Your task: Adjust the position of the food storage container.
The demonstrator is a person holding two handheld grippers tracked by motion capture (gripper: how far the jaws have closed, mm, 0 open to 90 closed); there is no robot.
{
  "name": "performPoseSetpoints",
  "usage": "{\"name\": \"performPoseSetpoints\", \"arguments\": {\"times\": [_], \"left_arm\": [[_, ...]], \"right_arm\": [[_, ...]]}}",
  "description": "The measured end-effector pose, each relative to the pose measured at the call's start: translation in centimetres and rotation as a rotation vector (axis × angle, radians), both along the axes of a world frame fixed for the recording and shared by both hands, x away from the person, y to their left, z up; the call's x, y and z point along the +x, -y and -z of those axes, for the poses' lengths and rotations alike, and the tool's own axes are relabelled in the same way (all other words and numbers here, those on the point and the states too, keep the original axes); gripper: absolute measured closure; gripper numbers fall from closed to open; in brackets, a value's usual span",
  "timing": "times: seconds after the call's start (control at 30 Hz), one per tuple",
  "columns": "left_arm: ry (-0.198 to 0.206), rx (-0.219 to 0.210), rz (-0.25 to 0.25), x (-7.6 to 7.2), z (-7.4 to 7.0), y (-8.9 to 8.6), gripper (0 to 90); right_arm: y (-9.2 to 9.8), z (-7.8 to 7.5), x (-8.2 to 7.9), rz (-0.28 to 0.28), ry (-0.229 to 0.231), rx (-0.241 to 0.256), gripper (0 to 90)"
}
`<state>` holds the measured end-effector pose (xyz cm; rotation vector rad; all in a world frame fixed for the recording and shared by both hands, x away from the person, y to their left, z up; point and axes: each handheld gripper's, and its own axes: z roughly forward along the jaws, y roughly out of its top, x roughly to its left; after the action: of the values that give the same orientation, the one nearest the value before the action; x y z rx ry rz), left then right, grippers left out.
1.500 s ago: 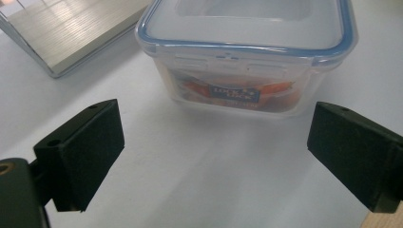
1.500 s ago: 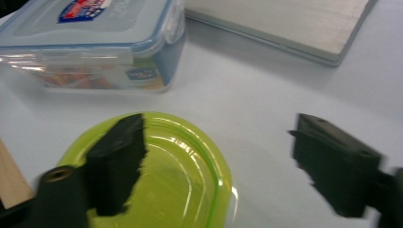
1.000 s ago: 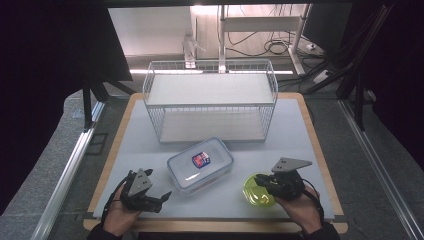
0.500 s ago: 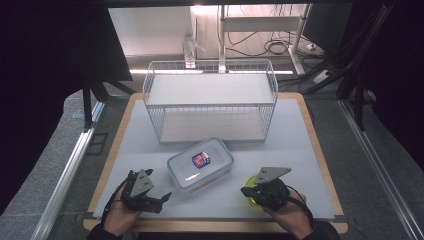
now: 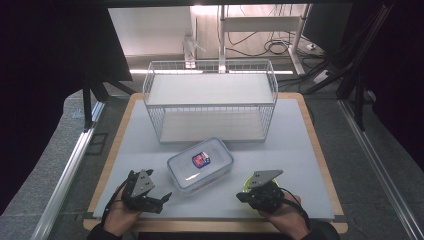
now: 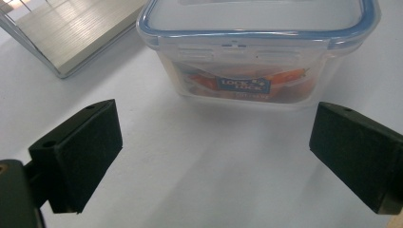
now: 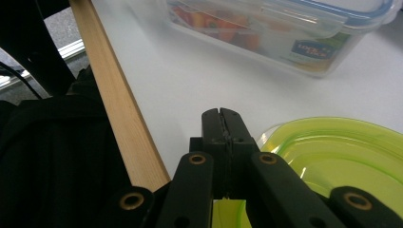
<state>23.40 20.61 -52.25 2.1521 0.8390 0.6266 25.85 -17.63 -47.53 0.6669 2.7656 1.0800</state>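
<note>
The right gripper (image 7: 223, 118) has swung inward over the green lid (image 7: 342, 156); its jaws are pressed together on the lid's rim, apparently ready to carry it. The left gripper (image 6: 214, 156) waits wide open, the box (image 6: 259, 47) just ahead between its jaws.

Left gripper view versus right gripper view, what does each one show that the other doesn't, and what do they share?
Left gripper view alone: the left tongs standing wide open, and a corner of the wire basket at upper left. Right gripper view alone: the right tongs pressed shut on the rim of a yellow-green lid, plus the table's wooden edge. Shared: the clear lidded container with its blue seal and printed label, resting on the white tabletop.
</note>
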Motion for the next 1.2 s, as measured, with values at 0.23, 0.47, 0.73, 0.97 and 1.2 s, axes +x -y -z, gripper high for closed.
{"name": "performPoseSetpoints", "arguments": {"times": [0.23, 0.47, 0.73, 0.97, 1.2], "left_arm": [[-0.002, 0.006, 0.001, 0.0, 0.0, 0.0, 3.5], [-0.004, 0.013, 0.002, 0.0, 0.1, 0.1, 3.6], [-0.007, 0.021, 0.004, 0.0, 0.1, 0.1, 3.7], [-0.009, 0.024, 0.004, 0.0, 0.1, 0.2, 3.7], [-0.013, 0.024, 0.005, 0.1, 0.1, 0.2, 3.8]], "right_arm": [[0.6, 0.0, 0.5, 0.029, 0.001, -0.009, 89.9], [1.9, -0.1, 1.3, 0.081, 0.011, -0.017, 89.9], [3.9, -0.2, 2.5, 0.156, 0.015, -0.012, 89.9], [5.2, -0.3, 3.4, 0.203, 0.022, -0.009, 89.9], [6.7, -0.4, 4.2, 0.256, 0.026, -0.004, 89.9]]}}
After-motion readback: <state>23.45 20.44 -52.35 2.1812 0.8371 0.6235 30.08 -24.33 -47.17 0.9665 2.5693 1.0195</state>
